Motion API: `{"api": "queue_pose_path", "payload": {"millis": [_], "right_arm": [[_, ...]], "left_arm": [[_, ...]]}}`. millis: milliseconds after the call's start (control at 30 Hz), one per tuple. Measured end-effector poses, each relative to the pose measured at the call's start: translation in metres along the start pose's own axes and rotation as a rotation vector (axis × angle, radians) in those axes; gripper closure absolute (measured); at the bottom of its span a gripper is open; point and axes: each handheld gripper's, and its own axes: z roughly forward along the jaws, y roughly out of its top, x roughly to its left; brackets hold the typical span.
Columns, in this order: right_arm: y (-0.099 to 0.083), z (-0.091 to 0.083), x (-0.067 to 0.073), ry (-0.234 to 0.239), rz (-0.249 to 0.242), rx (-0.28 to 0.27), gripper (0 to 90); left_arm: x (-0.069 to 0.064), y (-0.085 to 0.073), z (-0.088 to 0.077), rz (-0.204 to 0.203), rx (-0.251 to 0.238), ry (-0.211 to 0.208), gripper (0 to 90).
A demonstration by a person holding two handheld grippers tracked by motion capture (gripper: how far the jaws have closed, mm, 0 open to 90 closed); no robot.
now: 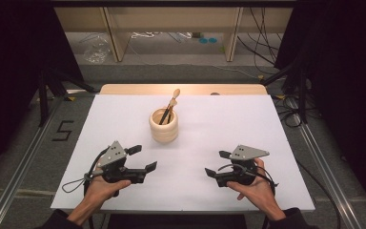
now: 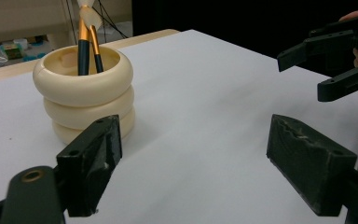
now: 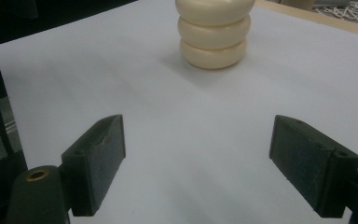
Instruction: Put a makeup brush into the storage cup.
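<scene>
A cream ribbed holder (image 1: 164,125) stands on the white table (image 1: 124,114), a little behind the middle. Two brushes (image 1: 169,108) with black-and-gold handles lean in it, tips up and to the right. My left gripper (image 1: 142,158) is open near the front left, empty, with the holder (image 2: 84,93) and brushes (image 2: 87,46) ahead and to the left of its jaws. My right gripper (image 1: 218,163) is open near the front right, empty, and the holder (image 3: 214,32) stands well beyond its jaws. The right gripper (image 2: 328,65) also appears at the right edge of the left gripper view.
A wooden strip (image 1: 181,89) runs along the table's far edge. Beyond it are shelf legs, cables and a plastic bag (image 1: 95,50) on the floor. Metal rails (image 1: 321,157) flank the table. A "5" mark (image 1: 63,130) is on the floor at left.
</scene>
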Motion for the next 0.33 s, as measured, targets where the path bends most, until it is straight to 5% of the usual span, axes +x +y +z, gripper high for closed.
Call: {"api": "queue_pose_path", "payload": {"millis": [333], "right_arm": [[-0.0002,0.0006,0.0002,0.007,0.001,0.008,19.3]], "left_arm": [[0.0015,-0.0010,0.0003,-0.007,0.003,0.002,18.1]]}}
